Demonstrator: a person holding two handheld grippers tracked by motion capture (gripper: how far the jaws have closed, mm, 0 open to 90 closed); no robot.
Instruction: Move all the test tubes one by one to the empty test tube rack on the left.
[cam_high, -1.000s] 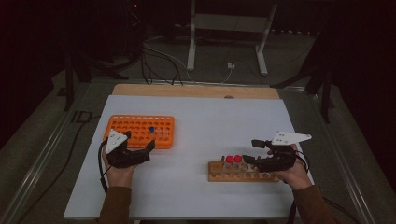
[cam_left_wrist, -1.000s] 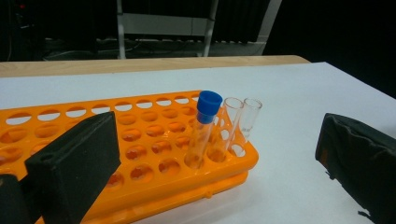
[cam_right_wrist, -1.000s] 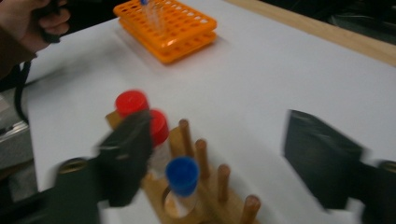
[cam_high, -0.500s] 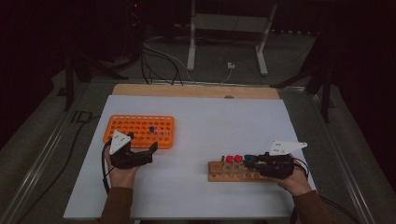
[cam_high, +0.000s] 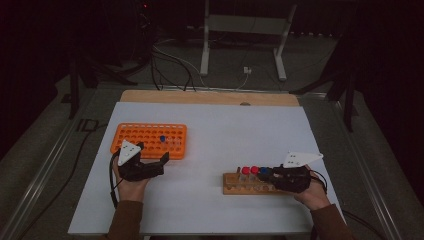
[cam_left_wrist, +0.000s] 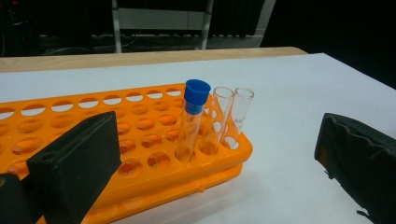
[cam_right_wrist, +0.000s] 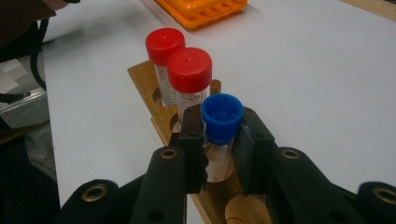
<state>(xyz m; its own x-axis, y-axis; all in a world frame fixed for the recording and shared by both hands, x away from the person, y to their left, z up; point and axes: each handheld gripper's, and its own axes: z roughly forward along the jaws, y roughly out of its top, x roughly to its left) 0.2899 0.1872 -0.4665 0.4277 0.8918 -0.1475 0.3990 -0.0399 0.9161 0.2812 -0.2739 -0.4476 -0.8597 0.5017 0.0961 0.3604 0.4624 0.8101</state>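
The blue-capped tube (cam_right_wrist: 221, 128) stands in a hole of the wooden rack (cam_high: 250, 184), and the right tongs (cam_right_wrist: 219, 149) pinch it just under its cap, one jaw on each side of the clear body. In the right gripper view two red-capped tubes (cam_right_wrist: 189, 77) stand in the next holes of the same row, touching or nearly touching each other, with a small wooden peg (cam_right_wrist: 215, 87) just beside them. An empty hole shows in the rack below the jaws. In the high view the rack lies on the white desk (cam_high: 240, 135) at the person's right, and the right tongs (cam_high: 272, 175) sit over its right half, with the right hand (cam_high: 312, 192) behind them.

Well apart, at the left of the desk, lies the orange rack (cam_high: 150, 141). In the left gripper view it carries another blue-capped tube (cam_left_wrist: 194, 119), upright near its corner, and two open tubes (cam_left_wrist: 231, 116) just beside it, leaning slightly. Most of its holes are empty. The left tongs (cam_left_wrist: 219, 161) are spread wide and hold nothing; one jaw stands in front of the orange rack, the other over bare desk. In the high view the left tongs (cam_high: 165, 159) rest just beside the orange rack's near edge.
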